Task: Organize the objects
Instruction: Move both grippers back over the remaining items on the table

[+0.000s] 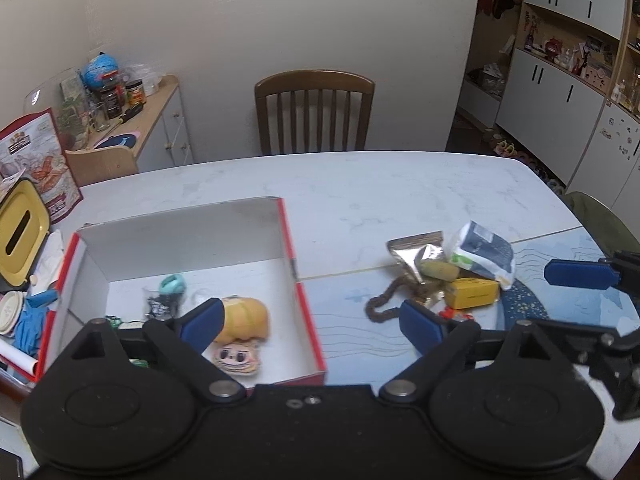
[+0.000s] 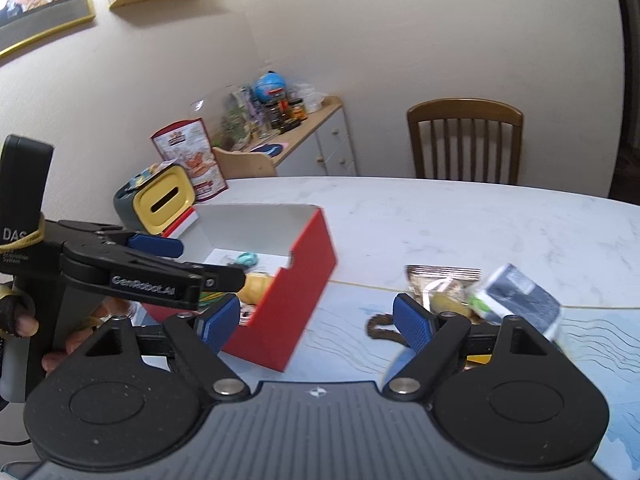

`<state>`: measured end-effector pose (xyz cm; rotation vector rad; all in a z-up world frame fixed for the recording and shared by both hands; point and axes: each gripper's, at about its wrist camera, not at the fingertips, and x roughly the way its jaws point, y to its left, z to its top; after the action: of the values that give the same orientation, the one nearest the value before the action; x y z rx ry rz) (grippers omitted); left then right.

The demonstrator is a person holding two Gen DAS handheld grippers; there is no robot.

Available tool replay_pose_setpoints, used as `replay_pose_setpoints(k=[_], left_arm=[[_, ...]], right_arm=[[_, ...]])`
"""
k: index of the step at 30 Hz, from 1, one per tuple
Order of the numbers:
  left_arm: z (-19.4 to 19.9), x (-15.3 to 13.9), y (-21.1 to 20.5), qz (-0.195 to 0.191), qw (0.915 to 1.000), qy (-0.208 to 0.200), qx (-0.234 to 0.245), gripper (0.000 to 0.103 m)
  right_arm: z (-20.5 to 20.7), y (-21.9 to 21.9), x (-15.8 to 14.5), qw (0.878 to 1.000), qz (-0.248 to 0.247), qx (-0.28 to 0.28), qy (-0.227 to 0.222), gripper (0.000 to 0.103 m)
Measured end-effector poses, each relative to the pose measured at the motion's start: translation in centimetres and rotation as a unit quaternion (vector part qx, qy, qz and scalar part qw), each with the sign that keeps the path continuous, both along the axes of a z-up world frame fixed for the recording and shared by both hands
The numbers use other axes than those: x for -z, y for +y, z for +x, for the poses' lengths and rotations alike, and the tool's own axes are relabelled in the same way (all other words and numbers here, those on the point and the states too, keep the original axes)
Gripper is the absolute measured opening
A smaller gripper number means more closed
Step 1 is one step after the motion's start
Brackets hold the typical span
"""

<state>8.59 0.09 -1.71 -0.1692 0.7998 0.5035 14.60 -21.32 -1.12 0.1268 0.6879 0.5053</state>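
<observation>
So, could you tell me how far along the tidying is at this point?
Partly done: the red-sided cardboard box already holds a yellow plush doll and a teal ring. Nothing is in hand; the left hand-held gripper and right hand-held gripper are both open. Left on the table: silver foil packets, a yellow carton, a brown bead chain and a dark-blue-and-white pouch.

A wooden chair (image 1: 314, 112) stands at the far edge of the marble counter (image 1: 360, 184). Left of the chair, a low cabinet (image 1: 160, 120) carries jars and a blue globe (image 1: 100, 69). Right of the chair stand white cupboards (image 1: 560, 92). A framed picture (image 2: 40, 0) hangs above.
</observation>
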Motion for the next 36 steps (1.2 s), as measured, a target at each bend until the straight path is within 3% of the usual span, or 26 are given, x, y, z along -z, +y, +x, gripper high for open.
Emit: replay_pose_setpoints(k=[7,18,28,36], left_arm=[[1.8,0.5,-2.4,0.001,0.9999,-0.007,0.015,0.102],[4.9,3.1,-5.7,-0.011,0.9994,-0.001,0.032,0.102],[8.3,7.5,-8.2,-0.019,0.9987,0.017,0.045,0.102],[11.0,9.7,-8.1,-0.004,0.9987,0.031,0.041,0.102]], right_arm=[[0.1,-4.0,1.0,1.0,-0.007,0.025,0.003,0.087],[1.1,-9.6,3.5,0.997,-0.042,0.06,0.014,0.087],[4.7,-12.9,6.6,0.994,-0.075,0.077,0.035,0.087],[8.6,-13.3,8.8,0.992,-0.104,0.056,0.043,0.087]])
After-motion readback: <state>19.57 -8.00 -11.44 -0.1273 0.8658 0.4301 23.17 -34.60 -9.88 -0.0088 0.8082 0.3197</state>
